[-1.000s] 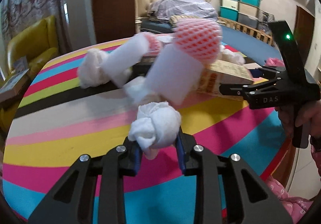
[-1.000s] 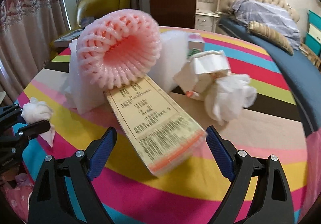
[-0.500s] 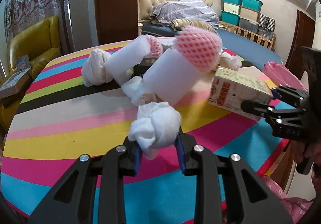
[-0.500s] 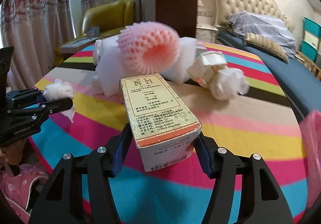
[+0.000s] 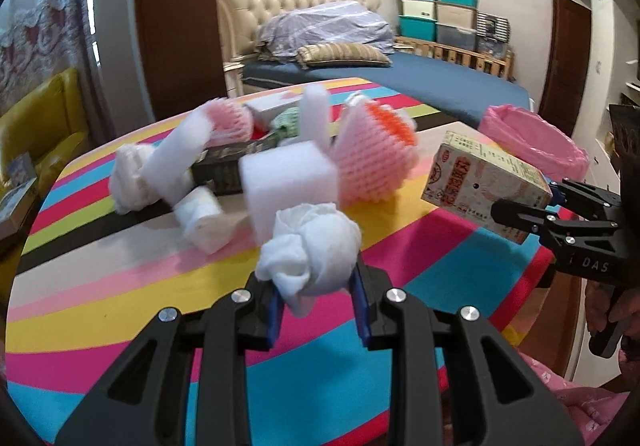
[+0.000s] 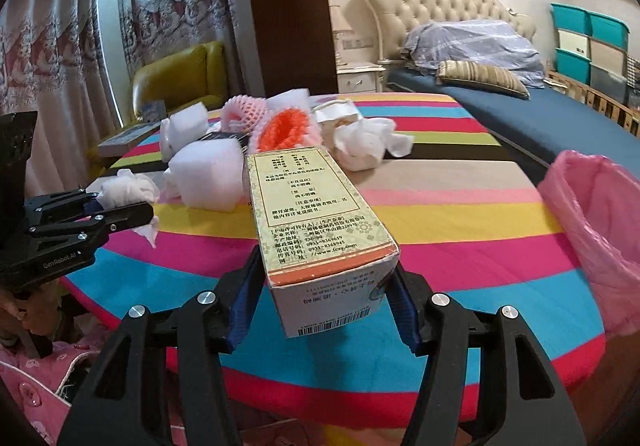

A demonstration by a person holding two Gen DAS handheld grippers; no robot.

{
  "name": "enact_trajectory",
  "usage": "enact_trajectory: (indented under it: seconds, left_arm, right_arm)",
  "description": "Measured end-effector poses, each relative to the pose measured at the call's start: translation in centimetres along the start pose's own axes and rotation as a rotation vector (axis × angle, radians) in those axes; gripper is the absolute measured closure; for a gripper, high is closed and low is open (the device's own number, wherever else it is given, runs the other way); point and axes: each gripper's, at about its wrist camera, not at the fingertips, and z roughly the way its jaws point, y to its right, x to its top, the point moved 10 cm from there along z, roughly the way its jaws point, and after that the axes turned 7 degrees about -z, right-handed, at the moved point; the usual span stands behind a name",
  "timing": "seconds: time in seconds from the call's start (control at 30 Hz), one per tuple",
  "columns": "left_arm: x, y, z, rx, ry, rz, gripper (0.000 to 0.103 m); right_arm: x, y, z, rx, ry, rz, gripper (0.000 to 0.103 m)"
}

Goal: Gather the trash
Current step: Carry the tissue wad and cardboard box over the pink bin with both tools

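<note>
Your R gripper [image 6: 322, 310] clamps the box [image 6: 320, 222], L gripper [image 5: 318, 304] pinches the tissue wad [image 5: 310, 246]; swing too fast toward the bin [image 6: 592, 214] right of R & the box slips out.

A crumpled white tissue ball [image 5: 310, 242] and a beige printed carton [image 6: 316, 218] are held above the striped table's [image 5: 120, 278] near edge; foam scraps [image 5: 288, 174] lie mid-table.

Lighting: soft, even daylight from the curtained window [image 6: 60, 58] at left; no hard shadows. Glare: mild sheen on the striped worktop [image 5: 120, 286]. Blur: left wrist view shows motion smear on the foam block [image 5: 288, 178] and pink foam net [image 5: 376, 166]; right wrist view sharper. Distortion: strong fisheye bowing, black vignette at corners.
</note>
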Motion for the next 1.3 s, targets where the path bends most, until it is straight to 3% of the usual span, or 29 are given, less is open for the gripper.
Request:
enact_trajectory:
  seconds: [0.2, 0.43, 0.7, 1.07, 1.3]
  left_arm:
    - [1.2, 2.7, 0.5, -0.048, 0.010, 0.030, 0.075]
    - [2.7, 6.8, 2.1, -0.123, -0.004, 0.069, 0.075]
    - [5.6, 14.5, 4.5, -0.227, 0.018, 0.163, 0.075]
    - [11.5, 27.0, 9.7, -0.387, 0.028, 0.246, 0.074]
    - [12.9, 34.5, 15.2, -0.430, -0.011, 0.282, 0.072]
  right_arm:
    - [-0.4, 2.1, -2.1, -0.016, 0.036, 0.045, 0.047]
    - [-1.0, 6.7, -4.5, -0.117, 0.076, 0.109, 0.047]
    - [-1.8, 13.9, -8.4, -0.290, 0.114, 0.175, 0.046]
    - [-4.0, 26.7, -12.7, -0.519, 0.143, 0.334, 0.046]
    - [-5.7, 32.3, -12.9, -0.587, 0.112, 0.385, 0.046]
